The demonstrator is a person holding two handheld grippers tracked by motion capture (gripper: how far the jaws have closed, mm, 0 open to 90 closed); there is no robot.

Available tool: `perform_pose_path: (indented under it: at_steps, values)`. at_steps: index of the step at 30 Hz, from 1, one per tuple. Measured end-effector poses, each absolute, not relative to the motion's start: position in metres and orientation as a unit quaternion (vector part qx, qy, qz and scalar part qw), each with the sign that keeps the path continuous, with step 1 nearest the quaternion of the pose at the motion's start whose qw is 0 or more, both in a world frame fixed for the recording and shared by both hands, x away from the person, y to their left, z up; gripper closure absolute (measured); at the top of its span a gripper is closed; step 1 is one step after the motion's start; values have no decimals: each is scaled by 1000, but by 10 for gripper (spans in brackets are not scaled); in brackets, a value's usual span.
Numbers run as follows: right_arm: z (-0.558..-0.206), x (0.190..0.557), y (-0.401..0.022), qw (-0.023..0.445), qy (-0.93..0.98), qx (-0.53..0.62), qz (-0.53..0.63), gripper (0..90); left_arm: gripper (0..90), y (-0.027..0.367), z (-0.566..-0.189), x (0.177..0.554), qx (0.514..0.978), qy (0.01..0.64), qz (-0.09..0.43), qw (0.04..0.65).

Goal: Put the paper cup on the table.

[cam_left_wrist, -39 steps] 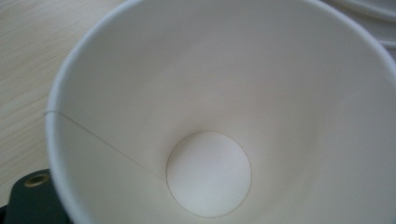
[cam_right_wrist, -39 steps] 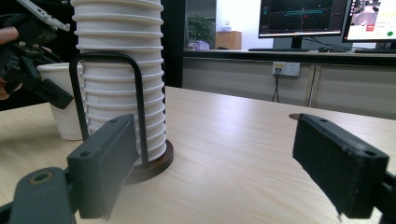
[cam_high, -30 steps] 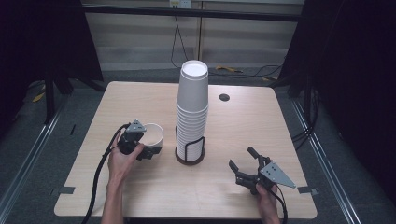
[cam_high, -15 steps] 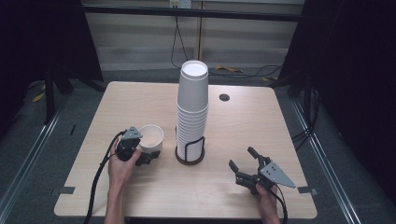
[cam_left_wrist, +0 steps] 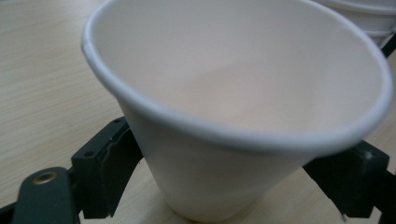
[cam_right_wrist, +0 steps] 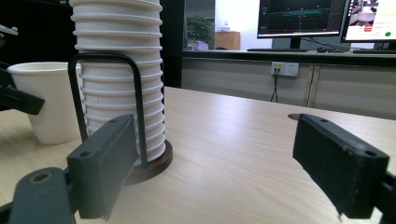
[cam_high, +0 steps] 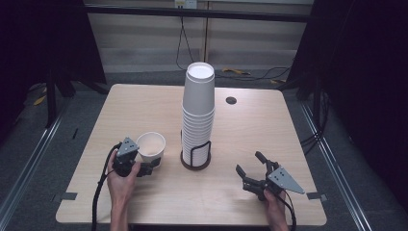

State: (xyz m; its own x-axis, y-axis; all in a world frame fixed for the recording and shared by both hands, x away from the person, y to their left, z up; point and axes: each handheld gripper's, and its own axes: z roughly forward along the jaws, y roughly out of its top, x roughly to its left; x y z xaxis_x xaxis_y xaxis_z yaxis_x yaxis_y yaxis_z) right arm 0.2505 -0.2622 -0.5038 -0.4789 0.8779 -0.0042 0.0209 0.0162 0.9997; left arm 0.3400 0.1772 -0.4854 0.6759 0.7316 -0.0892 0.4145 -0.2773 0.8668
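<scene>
A single white paper cup stands upright on the wooden table, just left of a tall stack of white cups in a black wire holder. My left gripper is open, its jaws spread wide on either side of the cup's lower wall; the left jaw sits close against it. My right gripper rests open near the front right of the table, nothing between its jaws, facing the stack. The single cup shows at the far left of the right gripper view.
A small dark round hole sits in the table behind the stack. Bare wood lies between the holder and my right gripper. Dark frame posts and cables surround the table; monitors stand beyond its far edge.
My left hand and gripper have drawn slightly back toward the front edge, and the cup sits a little further left. The right gripper has not moved.
</scene>
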Motion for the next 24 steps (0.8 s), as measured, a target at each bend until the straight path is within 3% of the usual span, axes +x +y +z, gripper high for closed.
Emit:
perform_pose_path:
  at_steps: [11,24]
  values:
    - [-504,250,-262,358,616,365,599,137,156,183,-489,314,749,371,170,523]
    - [-504,250,-262,359,616,365,599,137,153,181,-499,309,761,381,171,496]
